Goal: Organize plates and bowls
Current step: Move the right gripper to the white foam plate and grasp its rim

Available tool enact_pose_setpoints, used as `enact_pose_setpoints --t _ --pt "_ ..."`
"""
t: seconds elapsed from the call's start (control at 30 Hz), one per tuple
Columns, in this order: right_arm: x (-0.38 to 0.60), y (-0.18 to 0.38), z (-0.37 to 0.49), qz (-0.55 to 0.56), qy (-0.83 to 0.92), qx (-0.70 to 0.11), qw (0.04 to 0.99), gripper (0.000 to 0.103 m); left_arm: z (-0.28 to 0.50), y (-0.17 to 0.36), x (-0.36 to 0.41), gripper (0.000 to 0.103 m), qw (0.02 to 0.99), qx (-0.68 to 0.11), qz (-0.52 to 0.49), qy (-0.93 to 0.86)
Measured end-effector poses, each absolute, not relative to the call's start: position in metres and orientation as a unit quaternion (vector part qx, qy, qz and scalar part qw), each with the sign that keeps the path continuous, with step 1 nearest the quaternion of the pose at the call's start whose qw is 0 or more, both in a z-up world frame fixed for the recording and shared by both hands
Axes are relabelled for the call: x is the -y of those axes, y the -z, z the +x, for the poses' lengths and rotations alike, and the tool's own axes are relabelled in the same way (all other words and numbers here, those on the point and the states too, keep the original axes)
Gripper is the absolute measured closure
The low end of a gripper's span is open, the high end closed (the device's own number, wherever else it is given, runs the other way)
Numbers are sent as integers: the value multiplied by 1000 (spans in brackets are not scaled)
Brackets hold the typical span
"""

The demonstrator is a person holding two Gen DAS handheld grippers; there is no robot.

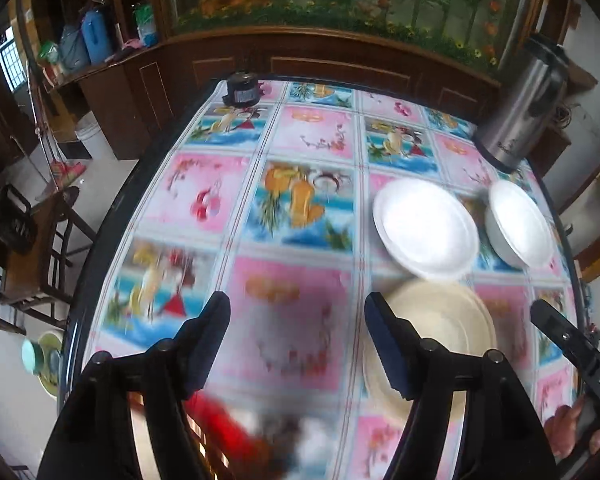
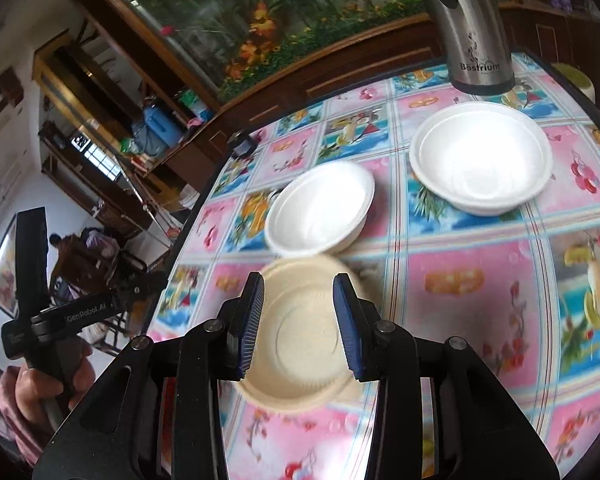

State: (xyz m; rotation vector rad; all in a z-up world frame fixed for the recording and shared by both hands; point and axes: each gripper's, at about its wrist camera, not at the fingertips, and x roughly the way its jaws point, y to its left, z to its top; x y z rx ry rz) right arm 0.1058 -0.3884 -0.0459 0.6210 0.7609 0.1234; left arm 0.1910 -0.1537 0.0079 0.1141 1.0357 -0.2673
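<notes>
A cream plate lies on the flowered tablecloth, just below my open, empty right gripper; it also shows in the left wrist view. Beyond it sits a white shallow dish, which the left wrist view also shows. A white bowl stands farther right, also in the left wrist view. My left gripper is open and empty above bare cloth, left of the cream plate.
A steel thermos jug stands behind the white bowl, at the table's far right. A small black object sits at the far edge. The table's left edge drops to chairs and floor.
</notes>
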Motion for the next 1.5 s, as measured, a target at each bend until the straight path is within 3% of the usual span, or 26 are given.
enact_pose_setpoints --t 0.5,1.17,1.5 --pt "431 83 195 375 -10 -425 824 67 289 52 198 33 808 -578 15 111" --pt "445 101 201 407 -3 -417 813 65 292 42 208 33 802 -574 -66 149" --pt "444 110 206 413 3 -419 809 65 291 72 236 33 768 -610 -72 178"
